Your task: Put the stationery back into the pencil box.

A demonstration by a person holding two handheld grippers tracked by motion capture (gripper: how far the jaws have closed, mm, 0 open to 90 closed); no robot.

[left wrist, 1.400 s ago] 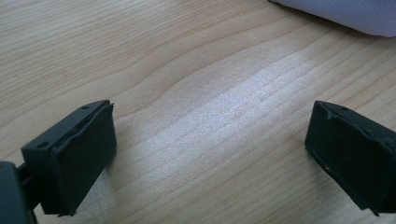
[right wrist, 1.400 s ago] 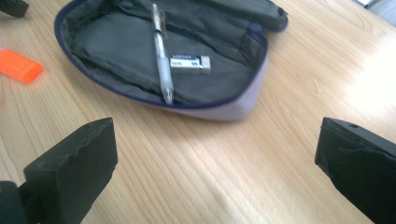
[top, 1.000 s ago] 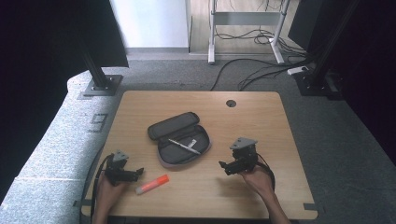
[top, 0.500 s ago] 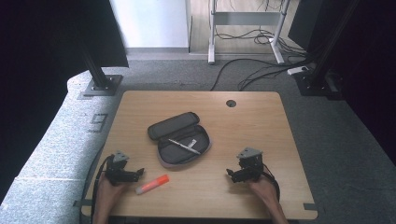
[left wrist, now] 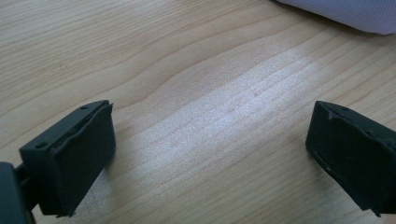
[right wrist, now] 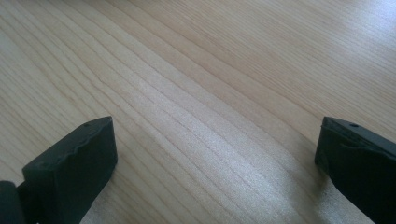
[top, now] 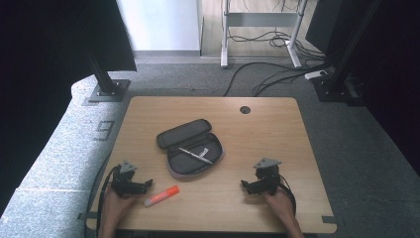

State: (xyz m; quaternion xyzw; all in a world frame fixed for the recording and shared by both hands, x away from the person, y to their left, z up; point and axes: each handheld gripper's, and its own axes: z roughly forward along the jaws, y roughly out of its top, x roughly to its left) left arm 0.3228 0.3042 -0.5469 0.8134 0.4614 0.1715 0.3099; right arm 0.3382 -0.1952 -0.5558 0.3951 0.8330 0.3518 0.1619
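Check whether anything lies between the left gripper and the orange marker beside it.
Nothing visible does. The left gripper sits with jaws open next to the orange marker, with bare wooden table between them. The open pencil case lies farther back.

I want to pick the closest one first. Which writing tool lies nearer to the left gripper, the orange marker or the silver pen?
The orange marker: it lies on the bare table just beside the left gripper, while the silver pen rests inside the open case.

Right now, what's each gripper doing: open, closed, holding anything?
Left gripper: open, holding nothing, beside the orange marker.
Right gripper: open, holding nothing, over bare table.
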